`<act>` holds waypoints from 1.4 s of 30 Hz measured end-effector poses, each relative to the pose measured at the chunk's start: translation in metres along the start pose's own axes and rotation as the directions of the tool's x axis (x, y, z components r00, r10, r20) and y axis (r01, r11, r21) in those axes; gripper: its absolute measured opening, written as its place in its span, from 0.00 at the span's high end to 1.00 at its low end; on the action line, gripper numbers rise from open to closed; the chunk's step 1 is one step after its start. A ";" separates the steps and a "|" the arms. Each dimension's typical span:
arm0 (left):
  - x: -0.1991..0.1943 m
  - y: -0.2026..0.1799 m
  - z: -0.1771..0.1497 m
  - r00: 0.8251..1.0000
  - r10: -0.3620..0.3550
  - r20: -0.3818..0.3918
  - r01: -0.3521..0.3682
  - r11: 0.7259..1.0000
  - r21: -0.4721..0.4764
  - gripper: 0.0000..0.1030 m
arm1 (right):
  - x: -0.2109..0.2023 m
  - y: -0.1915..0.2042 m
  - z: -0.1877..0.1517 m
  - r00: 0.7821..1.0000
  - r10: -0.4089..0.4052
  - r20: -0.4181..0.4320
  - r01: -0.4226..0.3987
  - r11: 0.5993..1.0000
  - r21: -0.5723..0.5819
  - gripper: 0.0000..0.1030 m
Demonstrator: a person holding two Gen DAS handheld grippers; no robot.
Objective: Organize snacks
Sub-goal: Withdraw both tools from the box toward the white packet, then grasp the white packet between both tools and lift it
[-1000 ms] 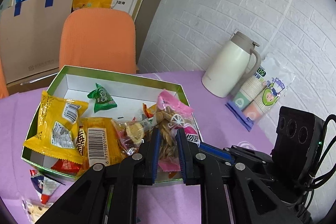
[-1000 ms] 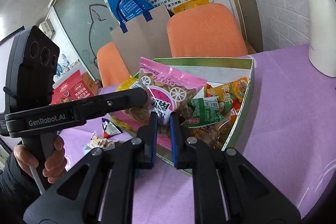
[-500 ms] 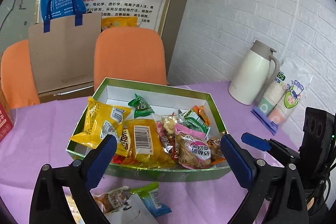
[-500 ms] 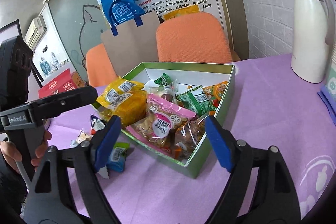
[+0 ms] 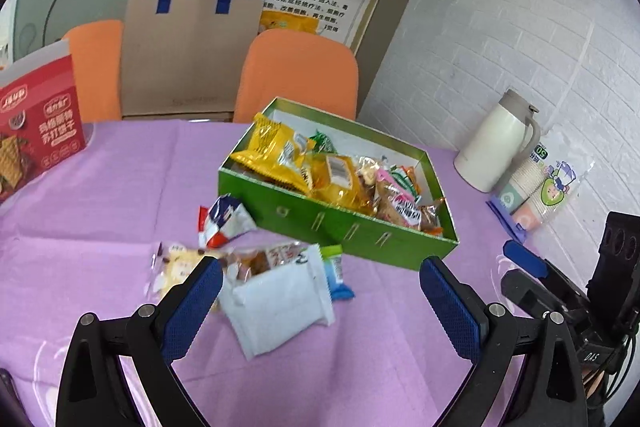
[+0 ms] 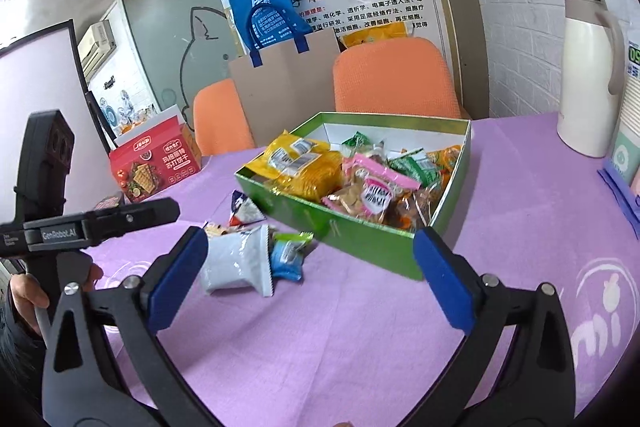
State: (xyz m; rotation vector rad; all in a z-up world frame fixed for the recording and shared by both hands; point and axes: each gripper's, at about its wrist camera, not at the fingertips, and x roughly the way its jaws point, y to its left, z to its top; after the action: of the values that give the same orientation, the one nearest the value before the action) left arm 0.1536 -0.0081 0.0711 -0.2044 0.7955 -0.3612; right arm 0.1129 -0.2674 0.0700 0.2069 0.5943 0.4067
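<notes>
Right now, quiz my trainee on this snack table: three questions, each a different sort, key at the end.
1. True or false: the left gripper is shut on a packet.
2. Which lies outside the green box? A) white packet B) pink packet C) yellow packet
3. Fill in: the thermos stands on the ___ tablecloth.

Key: 1 false, its jaws are wide apart, as are the right gripper's. 2 A. 3 purple.
</notes>
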 end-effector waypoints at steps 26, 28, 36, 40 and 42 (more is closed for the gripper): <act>0.069 0.034 -0.014 0.986 -0.060 -0.158 0.079 0.990 0.116 0.03 | -0.026 0.027 -0.078 1.000 0.012 -0.025 -0.009 0.993 0.114 0.01; 0.068 0.036 -0.023 0.979 -0.084 -0.183 0.103 0.990 0.095 0.03 | -0.021 0.026 -0.081 0.999 0.012 -0.039 -0.007 0.993 0.121 0.01; 0.035 0.026 -0.061 0.949 -0.234 -0.210 0.260 0.960 0.101 0.03 | -0.011 0.021 -0.087 0.997 0.011 -0.075 0.001 0.988 0.154 0.01; 0.027 0.035 -0.048 0.971 -0.199 -0.131 0.209 0.976 0.065 0.03 | -0.004 0.022 -0.088 0.995 0.013 -0.095 0.004 0.985 0.170 0.01; 0.027 0.042 -0.040 0.972 -0.204 -0.114 0.209 0.977 0.039 0.03 | 0.000 0.023 -0.088 0.995 0.019 -0.100 -0.001 0.983 0.183 0.01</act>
State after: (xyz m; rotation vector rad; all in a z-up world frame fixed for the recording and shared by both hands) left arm 0.1524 0.0180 0.0128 -0.2219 0.8750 -0.5930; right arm 0.0543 -0.2400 0.0060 0.3667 0.7315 0.3738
